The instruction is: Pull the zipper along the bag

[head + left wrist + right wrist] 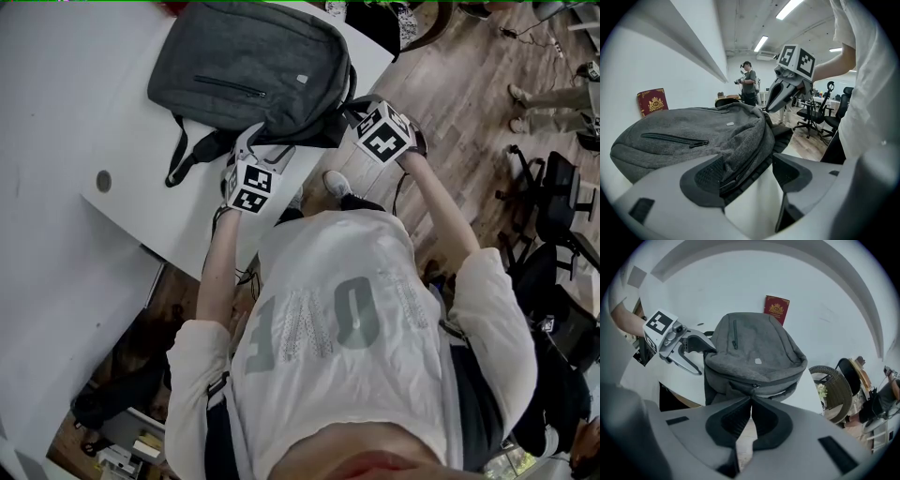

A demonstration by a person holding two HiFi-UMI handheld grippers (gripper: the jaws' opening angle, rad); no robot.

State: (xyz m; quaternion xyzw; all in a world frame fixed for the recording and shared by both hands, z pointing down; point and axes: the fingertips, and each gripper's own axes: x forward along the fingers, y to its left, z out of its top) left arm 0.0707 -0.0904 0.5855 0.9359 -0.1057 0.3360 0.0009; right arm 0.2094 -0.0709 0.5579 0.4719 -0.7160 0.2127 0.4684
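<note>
The bag (pixel 253 66) lies flat on the white worktop (pixel 56 112), front pocket up. Its near end sits at the worktop's edge, toward me.

My right gripper (pixel 751 400): jaws clenched, pads together. The tips sit at the bag's near end, just below the zipper (pixel 778 380). The pull (pixel 753 387) hangs from the slider straight into the pinch, so I read it as gripped.

My left gripper (pixel 746 174): jaws released and standing wide. The bag's corner lies between them, with the zipper run resting against the pad at the view's left. The other pad is clear of the fabric, with bare worktop showing in the gap.

Head view: both grippers are at the bag's near end, one at each corner, apart from each other.
</note>
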